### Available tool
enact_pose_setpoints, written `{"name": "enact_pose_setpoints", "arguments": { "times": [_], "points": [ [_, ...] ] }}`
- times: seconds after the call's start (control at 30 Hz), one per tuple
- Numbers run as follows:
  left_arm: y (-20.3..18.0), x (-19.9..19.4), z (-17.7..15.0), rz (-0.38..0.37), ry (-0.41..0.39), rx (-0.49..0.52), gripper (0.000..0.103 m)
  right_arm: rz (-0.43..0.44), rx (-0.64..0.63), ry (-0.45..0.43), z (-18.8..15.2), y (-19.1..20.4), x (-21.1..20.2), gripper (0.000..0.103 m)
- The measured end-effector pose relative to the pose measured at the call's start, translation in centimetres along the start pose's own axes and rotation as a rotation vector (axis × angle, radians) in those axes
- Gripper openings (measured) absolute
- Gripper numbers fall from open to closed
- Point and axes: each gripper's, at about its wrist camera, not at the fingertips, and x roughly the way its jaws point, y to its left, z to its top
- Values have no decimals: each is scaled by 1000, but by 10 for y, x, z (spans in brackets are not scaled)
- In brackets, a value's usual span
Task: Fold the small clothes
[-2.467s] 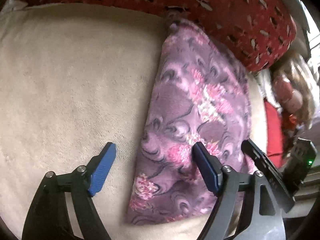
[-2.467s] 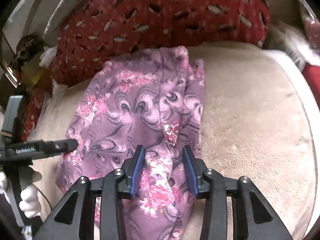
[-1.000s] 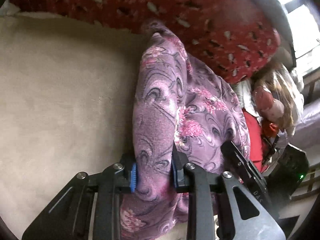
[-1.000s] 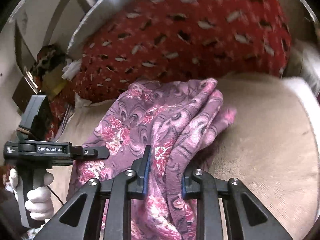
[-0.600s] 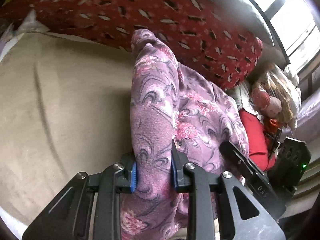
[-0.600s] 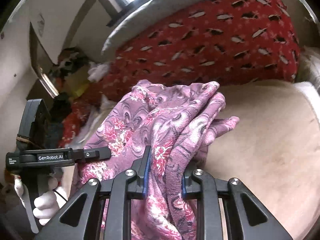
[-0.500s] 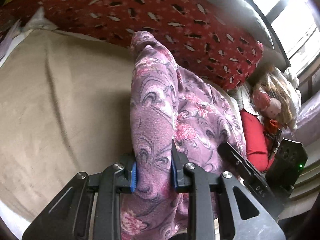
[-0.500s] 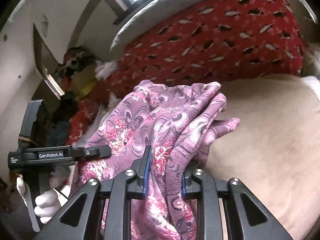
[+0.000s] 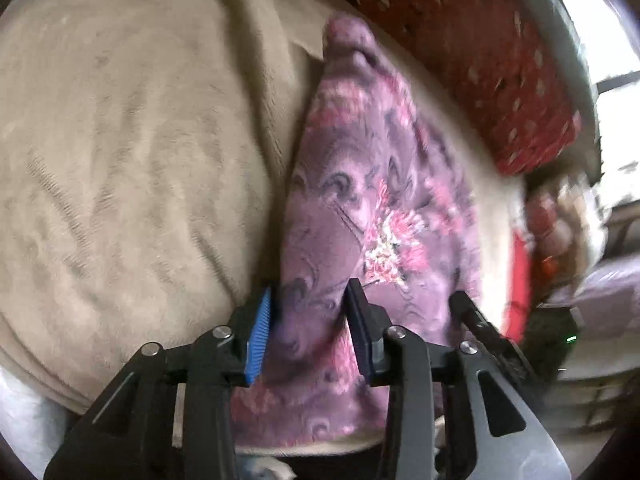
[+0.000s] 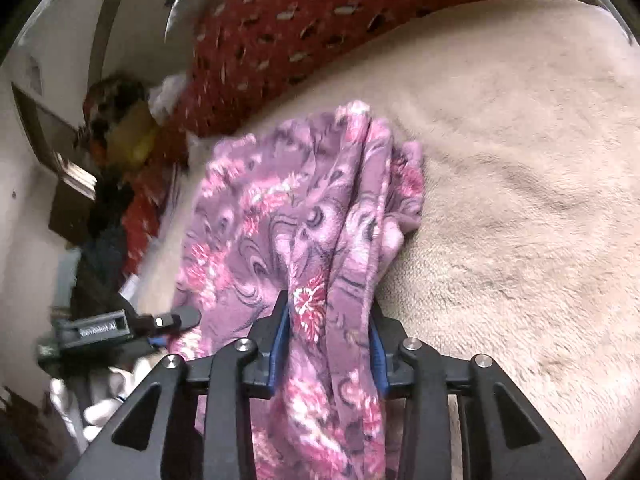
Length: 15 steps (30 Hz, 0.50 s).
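The beige plush blanket (image 9: pixel 120 168) covers nearly all of the surface and carries the work; a red patterned cushion (image 9: pixel 472 52) lies along its far edge. On the blanket, close to its near edge and running toward that cushion, lies the purple floral fleece garment (image 9: pixel 360 208), a long, narrow bundle already doubled on itself, with several layers bunched at its far end in the right wrist view.

The right gripper (image 10: pixel 328 336) is clamped on a thick gather of the garment's near end, cloth filling the gap between its blue pads (image 10: pixel 280 332). The left gripper (image 9: pixel 306 320) straddles the garment's near left edge with its jaws narrowly parted; the fabric sits between the pads, but there seems to be slack around it, so it looks like a loosened grip, not a firm pinch.

Judging by this, the step in hand is setting the bundle down after a fold. The next move probably calls for letting go on the right as well, then flattening the bunched layers or taking the near end for another fold toward the cushion, keeping the stacked edges aligned so the soft fleece does not slide apart.
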Motion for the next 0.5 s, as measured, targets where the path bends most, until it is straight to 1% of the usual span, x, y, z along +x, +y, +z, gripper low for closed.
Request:
{"name": "enact_pose_setpoints", "arguments": {
  "times": [0.03,0.07,0.13,0.17,0.2,0.27,0.33,0.4,0.5],
  "points": [
    [1,-8,2,-24,-24,-6,33,-29,-9,-29,5,2,-8,36],
    [-4,-16,6,-24,-61,11,33,-50,-16,-58,9,4,-15,38],
    [-20,-22,13,4,-100,68,33,-66,-37,-118,20,14,-26,38],
    [-36,-21,19,33,-122,121,33,-66,-61,-132,27,20,-27,38],
    [-45,-19,22,57,-133,151,34,-70,-99,-139,33,29,-24,38],
    [-71,-7,34,124,-153,235,37,-82,-181,-136,45,45,-15,36],
    [-83,7,47,176,-164,271,38,-88,-225,-149,55,54,-5,35],
    [-92,26,62,214,-154,297,38,-84,-240,-163,67,56,5,34],
    [-94,57,81,317,-160,302,42,-134,-222,-144,77,43,27,33]
  ]
}}
